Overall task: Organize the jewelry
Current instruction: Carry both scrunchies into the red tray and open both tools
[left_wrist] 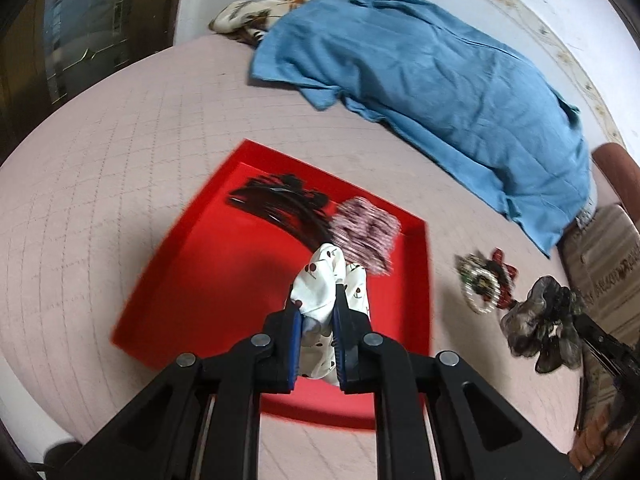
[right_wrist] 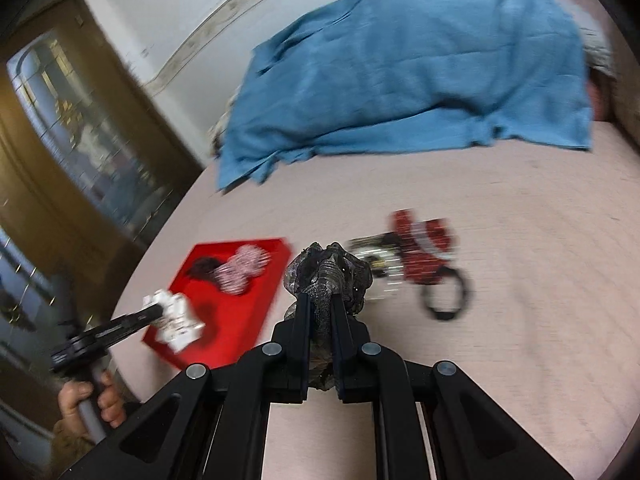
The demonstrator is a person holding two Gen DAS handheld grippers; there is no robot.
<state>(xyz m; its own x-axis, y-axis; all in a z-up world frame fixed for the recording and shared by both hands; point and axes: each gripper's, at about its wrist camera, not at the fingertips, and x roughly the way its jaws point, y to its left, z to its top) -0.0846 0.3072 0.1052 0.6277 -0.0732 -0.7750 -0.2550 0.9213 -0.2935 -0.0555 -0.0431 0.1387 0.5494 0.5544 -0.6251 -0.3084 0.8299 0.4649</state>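
Soft, even indoor light; both views motion-blurred, worse on the right, with fisheye-bent, dark-vignetted edges.

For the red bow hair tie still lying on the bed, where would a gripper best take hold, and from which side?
Grip the black elastic loop, coming from above. It lies flat on the bedspread, sticking out clear of the red bow and the beaded piece beside it, so a finger can likely drop inside the ring.

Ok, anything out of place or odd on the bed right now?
Two accessories remain outside the red tray: a pearl-trimmed piece and a red bow hair tie, loose on the pink quilt. Nothing looks spilled or damaged, though motion blur hides detail.
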